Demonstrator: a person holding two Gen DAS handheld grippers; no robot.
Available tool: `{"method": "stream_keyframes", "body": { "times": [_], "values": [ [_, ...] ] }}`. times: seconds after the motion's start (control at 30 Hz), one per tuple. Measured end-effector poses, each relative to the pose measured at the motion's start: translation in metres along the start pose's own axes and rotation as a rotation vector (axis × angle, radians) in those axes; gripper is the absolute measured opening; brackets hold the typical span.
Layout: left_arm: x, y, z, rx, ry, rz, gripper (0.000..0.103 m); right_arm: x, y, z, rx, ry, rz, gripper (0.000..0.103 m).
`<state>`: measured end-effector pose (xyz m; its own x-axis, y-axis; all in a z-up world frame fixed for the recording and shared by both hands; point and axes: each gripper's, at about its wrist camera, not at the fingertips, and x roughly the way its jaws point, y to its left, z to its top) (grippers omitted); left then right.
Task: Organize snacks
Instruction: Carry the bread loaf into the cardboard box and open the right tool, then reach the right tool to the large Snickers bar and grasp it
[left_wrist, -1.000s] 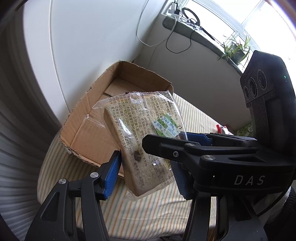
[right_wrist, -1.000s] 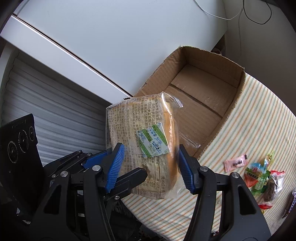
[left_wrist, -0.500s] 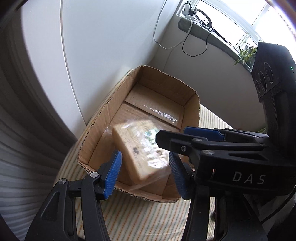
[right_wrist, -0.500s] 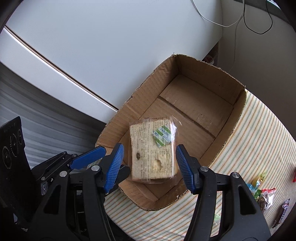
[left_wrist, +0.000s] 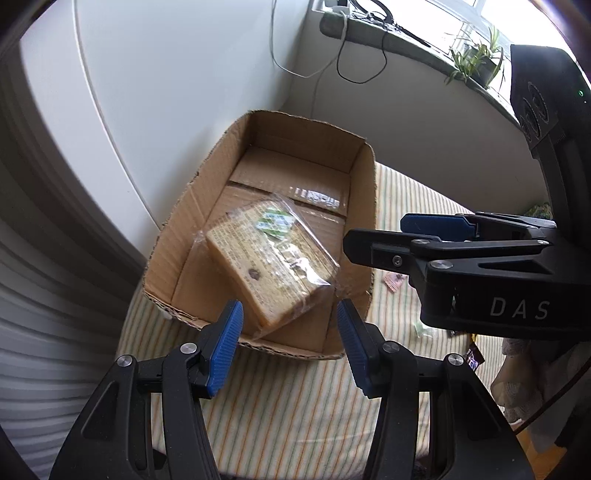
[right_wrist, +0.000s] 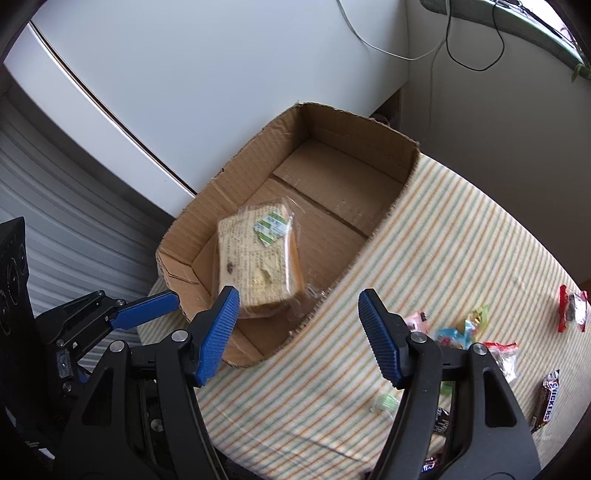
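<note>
Presently the wrapped bread loaf (left_wrist: 271, 258) lies inside the cardboard box (left_wrist: 365, 206), slanted across its floor near the front wall, touching neither gripper — this placing step reads as done. The left gripper (left_wrist: 288, 345) stands above the box's near rim with jaws apart and nothing between them. The right gripper (right_wrist: 299, 334) has just been opening its jaws; they now stand wide and bare, over the box's corner and the striped tabletop (right_wrist: 461, 240). Remaining work (judged from the layout): small wrapped snacks are scattered on the cloth, among them a pink candy (right_wrist: 417, 320), a red packet (right_wrist: 571, 308) and a Snickers bar (right_wrist: 548, 400). The next move calls for swinging the right gripper toward that scatter, lowering over one flat packet, and closing on its crimped edge — thin wrappers may slip.
</note>
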<state>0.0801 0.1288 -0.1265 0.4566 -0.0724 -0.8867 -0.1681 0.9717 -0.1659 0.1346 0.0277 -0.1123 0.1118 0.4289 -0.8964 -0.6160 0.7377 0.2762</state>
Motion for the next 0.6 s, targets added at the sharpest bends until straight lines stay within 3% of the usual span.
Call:
{"method": "stream_keyframes", "body": {
  "times": [0.33, 0.6],
  "values": [
    [0.008, -0.057, -0.021, 0.129, 0.044, -0.042, 0.051, -0.038, -0.057, -0.042, 0.135, -0.047, -0.05, 0.07],
    [0.022, -0.099, -0.041, 0.22, 0.086, -0.064, 0.051, -0.064, -0.094, -0.079, 0.181, -0.078, -0.143, 0.07]
  ]
}}
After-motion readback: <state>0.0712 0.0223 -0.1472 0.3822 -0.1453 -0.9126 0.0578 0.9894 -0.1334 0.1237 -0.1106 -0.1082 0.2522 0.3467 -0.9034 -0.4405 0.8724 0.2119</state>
